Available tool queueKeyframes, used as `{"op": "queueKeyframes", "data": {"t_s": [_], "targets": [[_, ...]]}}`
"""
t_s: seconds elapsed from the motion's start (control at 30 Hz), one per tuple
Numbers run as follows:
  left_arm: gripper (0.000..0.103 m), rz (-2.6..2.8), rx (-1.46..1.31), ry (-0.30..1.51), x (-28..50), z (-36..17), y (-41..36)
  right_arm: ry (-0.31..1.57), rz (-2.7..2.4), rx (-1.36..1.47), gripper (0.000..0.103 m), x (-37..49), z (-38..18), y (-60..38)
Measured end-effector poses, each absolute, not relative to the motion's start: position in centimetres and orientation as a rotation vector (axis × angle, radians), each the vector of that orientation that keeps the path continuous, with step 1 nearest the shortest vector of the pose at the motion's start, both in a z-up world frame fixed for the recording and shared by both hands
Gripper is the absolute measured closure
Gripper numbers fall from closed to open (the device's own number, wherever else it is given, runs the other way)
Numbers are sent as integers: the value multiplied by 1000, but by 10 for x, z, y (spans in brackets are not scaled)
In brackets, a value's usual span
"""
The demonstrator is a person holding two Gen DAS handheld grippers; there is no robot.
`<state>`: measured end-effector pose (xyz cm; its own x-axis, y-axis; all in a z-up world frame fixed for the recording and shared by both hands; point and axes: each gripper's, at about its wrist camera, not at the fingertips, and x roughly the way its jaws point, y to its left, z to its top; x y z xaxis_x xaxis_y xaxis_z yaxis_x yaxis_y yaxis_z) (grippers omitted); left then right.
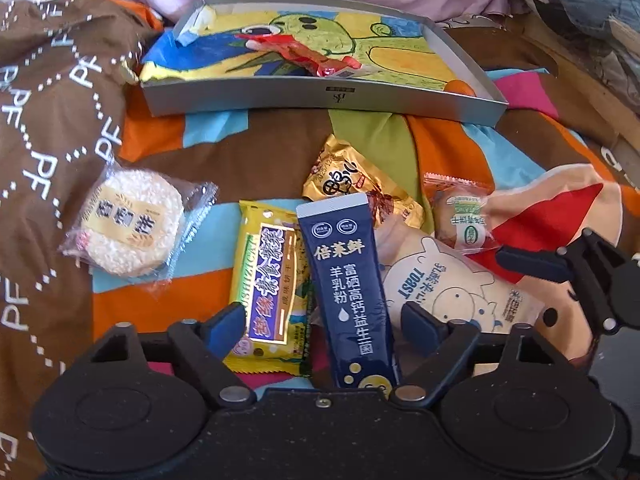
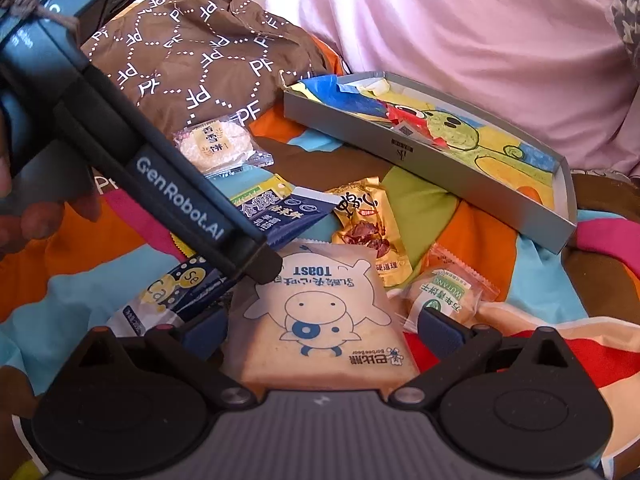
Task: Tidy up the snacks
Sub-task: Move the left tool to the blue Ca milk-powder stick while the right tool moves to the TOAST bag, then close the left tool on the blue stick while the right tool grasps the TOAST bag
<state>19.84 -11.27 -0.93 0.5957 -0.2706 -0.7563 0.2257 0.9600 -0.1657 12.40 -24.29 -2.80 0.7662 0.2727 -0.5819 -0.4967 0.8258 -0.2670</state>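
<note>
Six snack packets lie loose on the patterned cloth (image 1: 168, 152): one round rice cracker (image 1: 132, 226), one yellow biscuit bar (image 1: 270, 284), one navy milk-powder stick (image 1: 350, 292), one gold packet (image 1: 352, 184), one small green-labelled pastry (image 1: 462, 222) and one toast packet (image 2: 320, 320). A seventh, one red wrapper (image 1: 304, 54), lies inside the single grey tray (image 1: 320, 98) beyond them. Left gripper (image 1: 326, 322): jaws spread wide, straddling the yellow bar and navy stick, gripping nothing. Right gripper (image 2: 322, 326): jaws apart on either side of the toast packet; contact cannot be confirmed. One brown printed bag (image 2: 192, 56) sits to the left.
</note>
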Motion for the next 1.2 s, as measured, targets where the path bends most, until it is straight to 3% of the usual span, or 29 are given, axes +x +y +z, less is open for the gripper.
{"op": "queueKeyframes", "data": {"t_s": [0.57, 0.87, 1.2], "targets": [[63, -349, -186, 932, 201, -9, -106, 562, 425, -426, 0, 124, -31, -241], [70, -347, -243, 939, 203, -11, -100, 584, 429, -383, 1, 127, -33, -244], [71, -342, -241, 932, 199, -7, -100, 627, 442, -292, 10, 131, -34, -251]]}}
